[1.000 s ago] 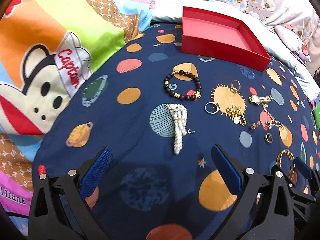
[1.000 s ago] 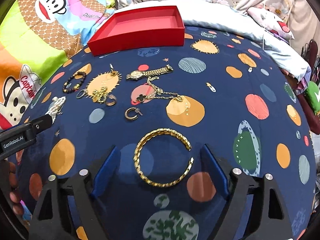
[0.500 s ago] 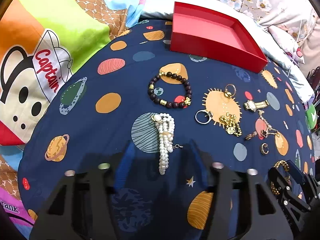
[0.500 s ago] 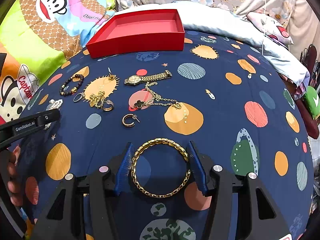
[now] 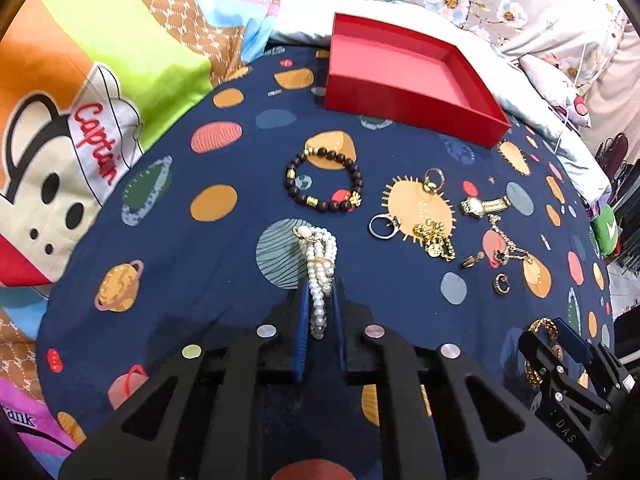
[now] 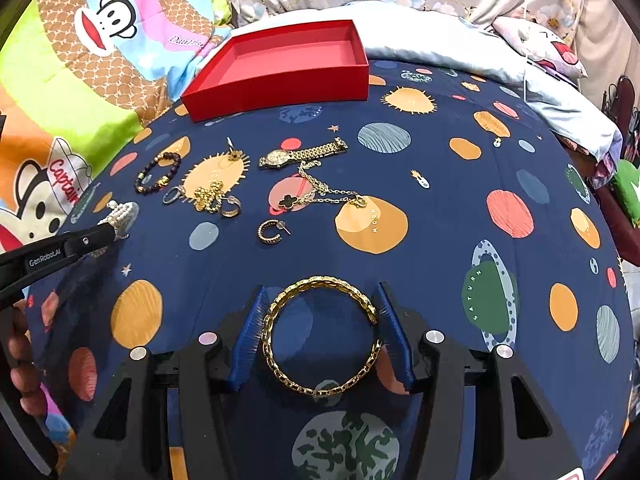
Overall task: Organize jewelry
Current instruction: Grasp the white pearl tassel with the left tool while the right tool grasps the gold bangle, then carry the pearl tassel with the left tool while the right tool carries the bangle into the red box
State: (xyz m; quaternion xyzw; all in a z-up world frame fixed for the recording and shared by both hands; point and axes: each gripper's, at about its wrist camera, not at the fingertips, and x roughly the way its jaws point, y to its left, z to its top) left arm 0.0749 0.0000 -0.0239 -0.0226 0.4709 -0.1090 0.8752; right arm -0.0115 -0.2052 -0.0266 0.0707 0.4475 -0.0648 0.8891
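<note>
A white pearl bracelet [image 5: 318, 252] lies on the navy planet-print bedspread [image 5: 200, 280]. Its near end sits between the blue pads of my left gripper [image 5: 322, 284], whose jaws are closing and press on the strand. In the right wrist view a gold chain bangle [image 6: 276, 312] lies flat, and my right gripper [image 6: 322, 288] is shut on it, one pad against each side. An empty red box [image 5: 400, 96] stands at the far edge. My left gripper [image 6: 86, 240] also shows at the left of the right wrist view.
Between the grippers and the red box [image 6: 280, 88] lie a dark bead bracelet [image 5: 324, 184], a silver ring [image 5: 380, 226], a gold charm cluster [image 5: 434, 238], a gold watch [image 6: 300, 156], a clover chain [image 6: 320, 194] and a hoop earring [image 6: 272, 232]. Cartoon quilt left, pillows behind.
My left jaws have closed from wide open onto the near end of the pearl bracelet. My right jaws narrowed onto the gold bangle half a second ago and have held still since.
</note>
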